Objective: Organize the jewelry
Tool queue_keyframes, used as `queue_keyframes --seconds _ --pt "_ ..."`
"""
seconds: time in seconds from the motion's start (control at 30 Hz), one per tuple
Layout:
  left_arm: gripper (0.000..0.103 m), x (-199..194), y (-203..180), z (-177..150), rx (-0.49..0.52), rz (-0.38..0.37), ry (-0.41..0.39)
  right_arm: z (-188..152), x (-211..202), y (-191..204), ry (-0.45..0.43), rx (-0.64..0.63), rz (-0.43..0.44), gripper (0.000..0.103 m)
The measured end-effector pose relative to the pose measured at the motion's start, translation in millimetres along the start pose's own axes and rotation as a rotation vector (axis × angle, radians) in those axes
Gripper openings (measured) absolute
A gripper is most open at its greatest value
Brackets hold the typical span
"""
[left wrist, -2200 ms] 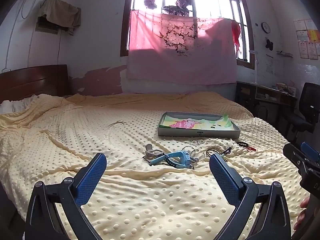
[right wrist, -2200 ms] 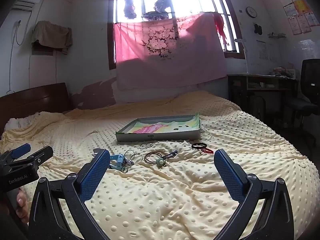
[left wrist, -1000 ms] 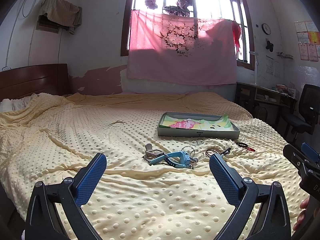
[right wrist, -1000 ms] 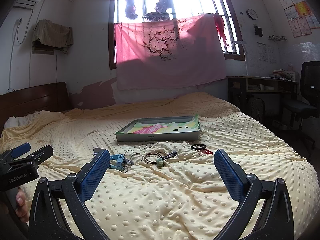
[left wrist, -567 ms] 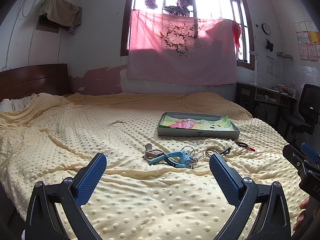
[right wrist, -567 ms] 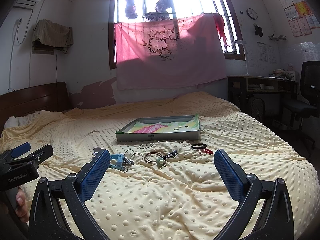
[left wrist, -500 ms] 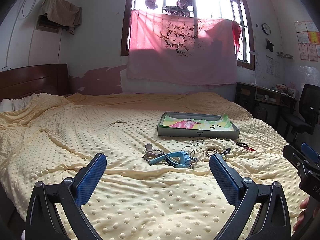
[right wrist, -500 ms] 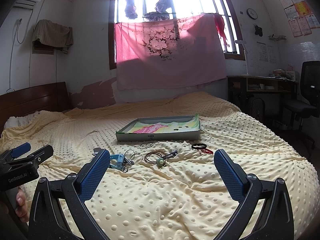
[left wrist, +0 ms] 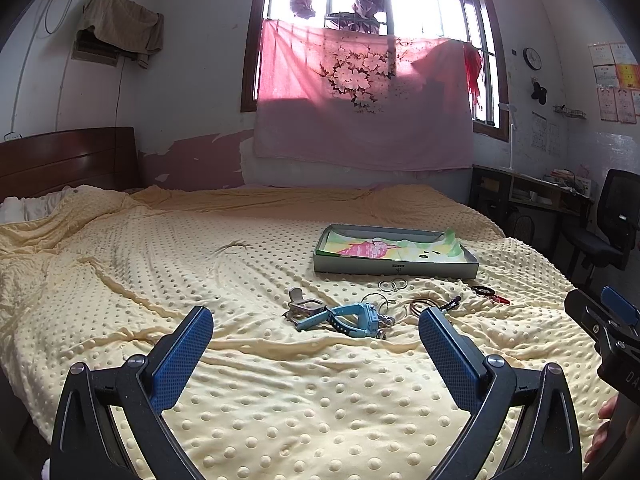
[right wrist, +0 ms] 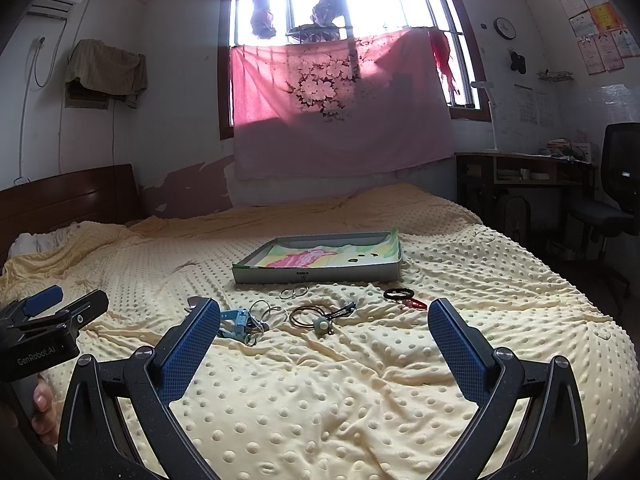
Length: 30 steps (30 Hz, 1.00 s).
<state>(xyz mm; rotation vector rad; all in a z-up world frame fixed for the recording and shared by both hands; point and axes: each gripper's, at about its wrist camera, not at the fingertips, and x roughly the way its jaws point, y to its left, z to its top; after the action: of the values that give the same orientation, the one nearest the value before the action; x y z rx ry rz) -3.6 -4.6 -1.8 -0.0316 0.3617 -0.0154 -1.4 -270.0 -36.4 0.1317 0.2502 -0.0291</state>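
Nothing has shifted since the earlier frames: left gripper [left wrist: 316,344] and right gripper [right wrist: 324,332] both hover above the yellow bed [left wrist: 160,264] with jaws spread wide apart, holding nothing. Scattered jewelry lies on the bedspread just before a shallow grey tray [right wrist: 320,274]: a blue watch [left wrist: 352,318], bangles [right wrist: 306,316], small rings [right wrist: 294,292], a black bracelet [right wrist: 398,293].

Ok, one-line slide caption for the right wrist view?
Open right gripper above yellow blanket, jewelry pile before gray tray.
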Motion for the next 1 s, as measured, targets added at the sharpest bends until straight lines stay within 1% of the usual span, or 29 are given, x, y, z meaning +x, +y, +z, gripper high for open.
queue_keyframes --seconds 0.7,1.0 --pt "0.103 0 -1 6 -0.004 0.001 -0.002 0 2 0 0.003 -0.004 0.004 0.102" --pt "0.103 13 1 16 -0.01 0.0 -0.003 7 18 2 0.001 -0.007 0.02 0.102"
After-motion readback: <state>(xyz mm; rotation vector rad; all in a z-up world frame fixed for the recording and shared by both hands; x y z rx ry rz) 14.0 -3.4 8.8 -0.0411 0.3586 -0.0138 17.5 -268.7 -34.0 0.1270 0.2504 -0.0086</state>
